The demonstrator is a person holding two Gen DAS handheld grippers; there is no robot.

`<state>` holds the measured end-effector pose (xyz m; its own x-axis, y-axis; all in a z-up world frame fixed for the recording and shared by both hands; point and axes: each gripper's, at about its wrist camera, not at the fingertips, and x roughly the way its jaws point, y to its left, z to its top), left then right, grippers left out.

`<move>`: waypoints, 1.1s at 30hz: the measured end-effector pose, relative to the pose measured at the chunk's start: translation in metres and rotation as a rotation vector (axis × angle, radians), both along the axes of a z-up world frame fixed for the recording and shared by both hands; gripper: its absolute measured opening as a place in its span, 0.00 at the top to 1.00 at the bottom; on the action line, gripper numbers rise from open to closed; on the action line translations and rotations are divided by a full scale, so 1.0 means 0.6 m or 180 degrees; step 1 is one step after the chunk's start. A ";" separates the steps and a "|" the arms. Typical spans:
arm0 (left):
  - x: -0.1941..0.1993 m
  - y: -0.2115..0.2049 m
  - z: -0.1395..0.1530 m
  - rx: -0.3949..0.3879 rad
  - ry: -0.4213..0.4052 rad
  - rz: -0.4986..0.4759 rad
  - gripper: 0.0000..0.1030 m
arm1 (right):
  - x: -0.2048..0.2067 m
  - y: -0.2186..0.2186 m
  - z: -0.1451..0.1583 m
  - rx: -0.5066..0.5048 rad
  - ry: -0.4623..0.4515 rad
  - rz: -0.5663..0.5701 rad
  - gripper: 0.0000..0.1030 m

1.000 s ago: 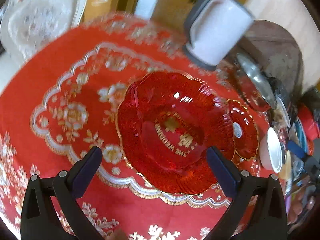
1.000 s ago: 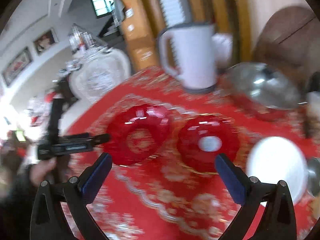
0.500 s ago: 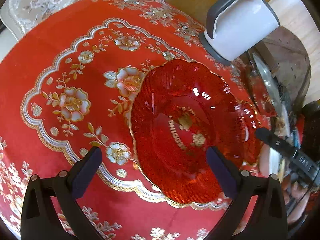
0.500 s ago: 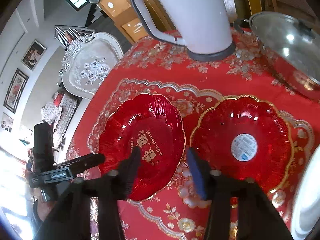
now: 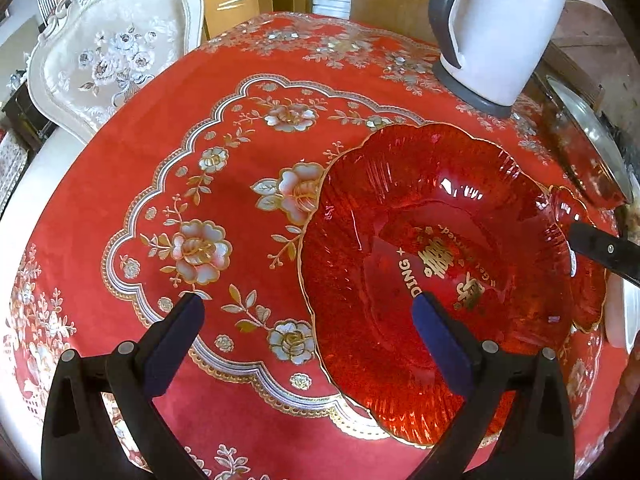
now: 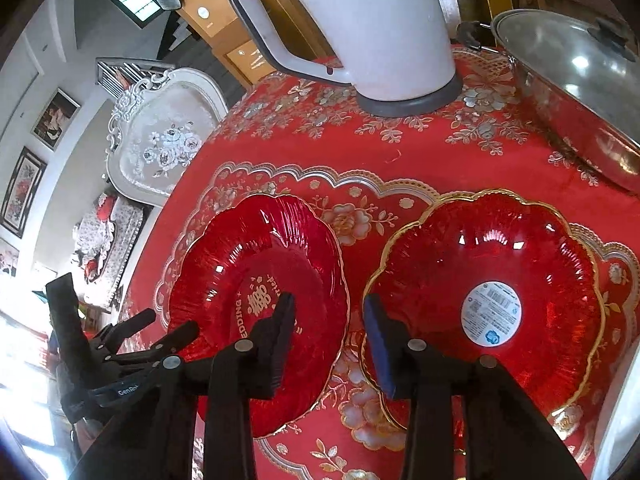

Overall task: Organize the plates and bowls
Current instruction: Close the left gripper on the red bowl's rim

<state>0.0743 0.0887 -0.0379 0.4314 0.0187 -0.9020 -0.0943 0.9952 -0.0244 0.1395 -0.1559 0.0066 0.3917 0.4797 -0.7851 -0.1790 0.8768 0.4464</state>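
Left tongs [image 5: 306, 306] gaping over rim of my scalloped red glass plate with gold lettering [image 5: 436, 264], centre-right. Right tongs [image 6: 330, 306] half-closed, nothing pinched, straddling gap beside gold-rimmed stickered red plate [image 6: 486, 280], lower right.

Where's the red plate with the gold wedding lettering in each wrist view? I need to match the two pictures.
Left wrist: the lettered red plate fills the right half, under the left tool's right finger.
Right wrist: it lies left of centre, beside the stickered red plate.
Shared landmark: the white kettle, at the top of both views.
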 end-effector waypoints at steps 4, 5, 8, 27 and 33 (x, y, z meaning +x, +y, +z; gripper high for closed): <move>0.005 -0.001 -0.006 0.0006 0.0038 0.0012 0.00 | 0.002 0.005 -0.004 -0.0004 -0.0024 0.0018 0.63; 0.005 -0.003 -0.008 -0.0006 0.0046 0.0018 0.00 | 0.002 0.005 -0.005 -0.0014 -0.0026 0.0025 0.63; 0.006 -0.004 -0.011 -0.0022 0.0056 0.0024 0.00 | 0.004 0.004 -0.010 0.0001 -0.0023 0.0009 0.63; 0.019 -0.012 -0.028 -0.0138 0.0144 0.0000 0.00 | 0.015 0.019 -0.028 0.0092 0.0014 0.0170 0.63; 0.024 0.002 -0.039 -0.0280 0.0261 0.0058 0.00 | 0.014 0.020 -0.030 0.0109 0.0047 0.0152 0.63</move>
